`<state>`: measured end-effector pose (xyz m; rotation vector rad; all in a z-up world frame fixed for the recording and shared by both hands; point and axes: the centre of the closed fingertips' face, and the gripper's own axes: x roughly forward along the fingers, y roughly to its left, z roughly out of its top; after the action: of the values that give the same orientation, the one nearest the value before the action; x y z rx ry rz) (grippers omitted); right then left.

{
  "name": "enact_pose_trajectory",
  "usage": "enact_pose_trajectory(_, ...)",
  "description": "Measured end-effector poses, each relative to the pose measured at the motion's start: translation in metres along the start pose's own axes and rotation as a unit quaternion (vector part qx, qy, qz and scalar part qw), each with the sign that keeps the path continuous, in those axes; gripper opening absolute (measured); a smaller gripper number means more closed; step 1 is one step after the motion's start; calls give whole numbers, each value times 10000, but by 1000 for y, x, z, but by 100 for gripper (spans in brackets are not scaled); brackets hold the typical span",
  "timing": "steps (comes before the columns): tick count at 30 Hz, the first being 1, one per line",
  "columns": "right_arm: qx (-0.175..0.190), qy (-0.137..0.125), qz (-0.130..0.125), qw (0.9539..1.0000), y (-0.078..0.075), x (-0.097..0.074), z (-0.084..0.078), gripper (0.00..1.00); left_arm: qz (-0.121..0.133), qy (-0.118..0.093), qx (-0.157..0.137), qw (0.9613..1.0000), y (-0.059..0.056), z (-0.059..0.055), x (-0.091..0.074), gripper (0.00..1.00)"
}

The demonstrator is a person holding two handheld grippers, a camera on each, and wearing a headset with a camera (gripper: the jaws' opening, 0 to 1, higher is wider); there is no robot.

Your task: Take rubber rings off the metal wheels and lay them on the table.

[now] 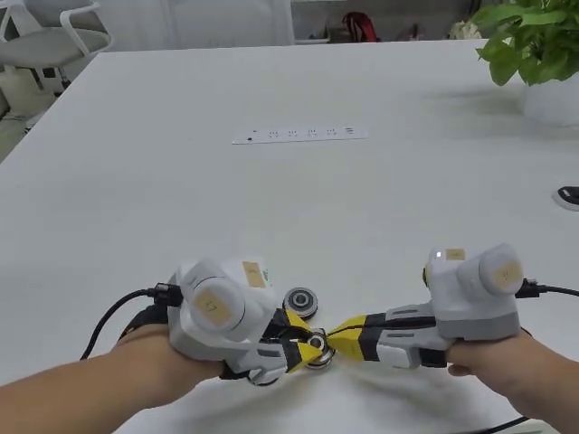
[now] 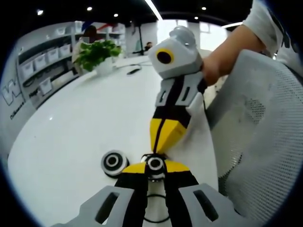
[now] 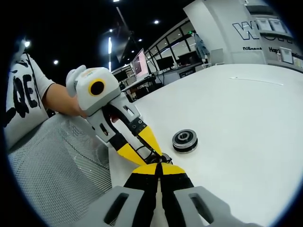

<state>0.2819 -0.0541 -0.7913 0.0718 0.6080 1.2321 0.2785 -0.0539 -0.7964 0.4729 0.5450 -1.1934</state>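
Two grippers meet tip to tip at btm ctr of the head view, on a white table (image 1: 271,208). L gripper (image 1: 310,349) comes in from the lower left. Its yellow-tipped jaws are closed round a small metal wheel (image 1: 317,343), one jaw each side; the L gripper view shows this clamped wheel (image 2: 155,163) low at ctr. R gripper (image 1: 336,340) comes in from the lower right w/ jaws pressed together, no gap, tips touching the wheel's rim. Cannot tell if they pinch the rubber ring; it's too small to make out.

Just beyond the tips, slightly left, a second wheel (image 1: 300,301) lies flat on the table, apart from both grippers, w/ a dark band round its rim. It sits lower left in the L gripper view (image 2: 113,161) and right of ctr in the R gripper view (image 3: 184,140).

Farther up, mid-frame, lies a white power strip (image 1: 299,136). A potted plant (image 1: 534,41) stands upper right and an office chair (image 1: 54,36) upper left.
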Motion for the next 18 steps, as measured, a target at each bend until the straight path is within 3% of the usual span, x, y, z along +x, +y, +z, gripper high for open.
enact_pose_trajectory(18, -90, -44, 136, 9999, 8, 1, 2, 0, 34, -4, -26, 10000, -1, 1, 0, 12)
